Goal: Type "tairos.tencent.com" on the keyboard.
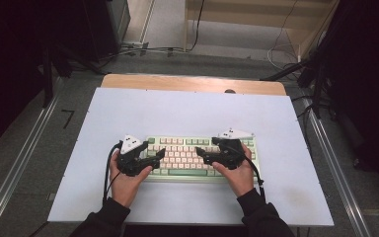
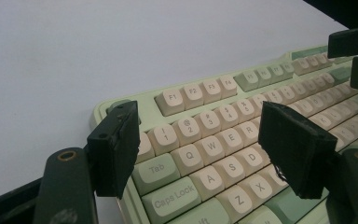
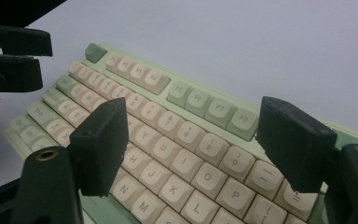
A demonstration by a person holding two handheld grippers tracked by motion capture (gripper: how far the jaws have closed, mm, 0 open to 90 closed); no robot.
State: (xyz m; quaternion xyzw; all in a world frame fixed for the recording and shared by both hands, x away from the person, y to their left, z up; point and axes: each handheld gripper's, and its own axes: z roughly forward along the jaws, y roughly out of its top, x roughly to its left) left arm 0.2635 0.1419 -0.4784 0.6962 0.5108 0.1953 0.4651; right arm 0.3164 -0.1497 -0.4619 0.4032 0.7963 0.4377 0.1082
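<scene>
A pale green keyboard [image 1: 181, 147] with cream keys lies on the white tabletop [image 1: 192, 108], near the front. My left gripper [image 1: 160, 154] hovers over its left end and points right. Its jaws stand open above the letter keys [image 2: 205, 149], with nothing between the pads. My right gripper [image 1: 200, 156] hovers over the right half and points left. It is open too [image 3: 196, 144], and its pads [image 3: 292, 142] touch no key. The keyboard [image 2: 200, 91] shows its function row in the left gripper view, with the right gripper's jaws at the far right. The keyboard [image 3: 200, 102] runs away to the left in the right gripper view.
A wooden strip [image 1: 192, 83] borders the table's far edge. Metal rails [image 1: 335, 163] run along both sides on the grey floor. Cables [image 1: 143, 49] lie on the floor behind, and dark stands [image 1: 321, 74] rise at the right. Bare tabletop lies behind and beside the keyboard.
</scene>
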